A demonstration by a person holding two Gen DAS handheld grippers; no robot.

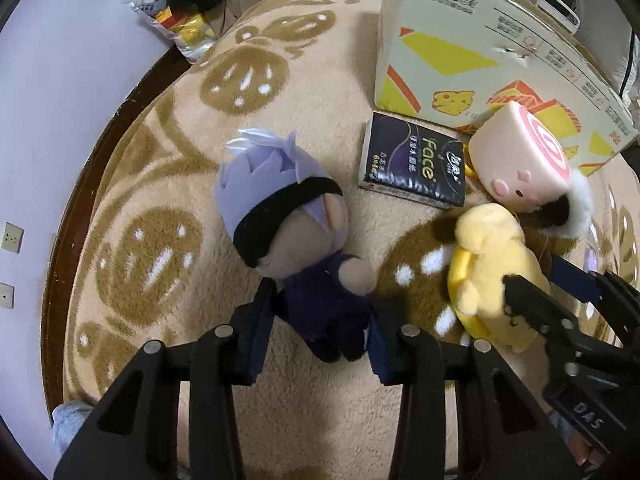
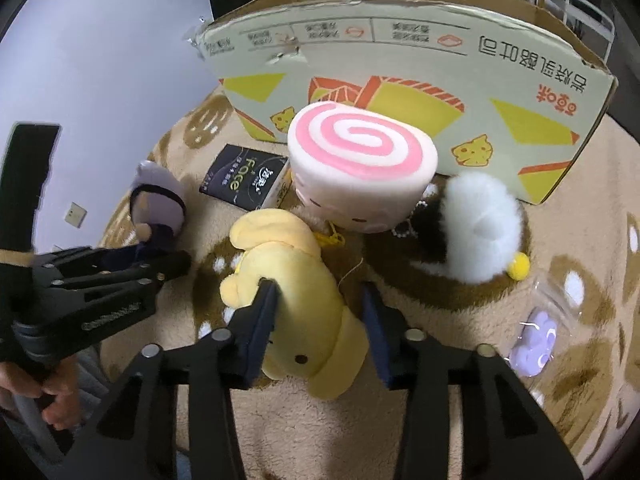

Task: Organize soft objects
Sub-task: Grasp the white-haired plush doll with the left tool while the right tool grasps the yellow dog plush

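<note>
A plush doll [image 1: 292, 236] with lilac hair, a black blindfold and a dark blue body lies on the blanket. My left gripper [image 1: 320, 320] is open with its fingers either side of the doll's body. The doll also shows in the right wrist view [image 2: 158, 204]. A yellow plush [image 2: 304, 296] lies between the open fingers of my right gripper [image 2: 320, 320]; the left finger touches its side. It also shows in the left wrist view [image 1: 492, 268]. A pink swirl-roll plush [image 2: 360, 168] and a black-and-white fluffy toy [image 2: 476, 228] lie behind it.
A large printed cardboard box [image 2: 400, 52] stands at the back of the beige cookie-pattern blanket [image 1: 168, 256]. A dark tissue pack [image 1: 416, 160] lies before it. A small purple item in clear wrap [image 2: 536, 340] lies at the right. A wall is at the left.
</note>
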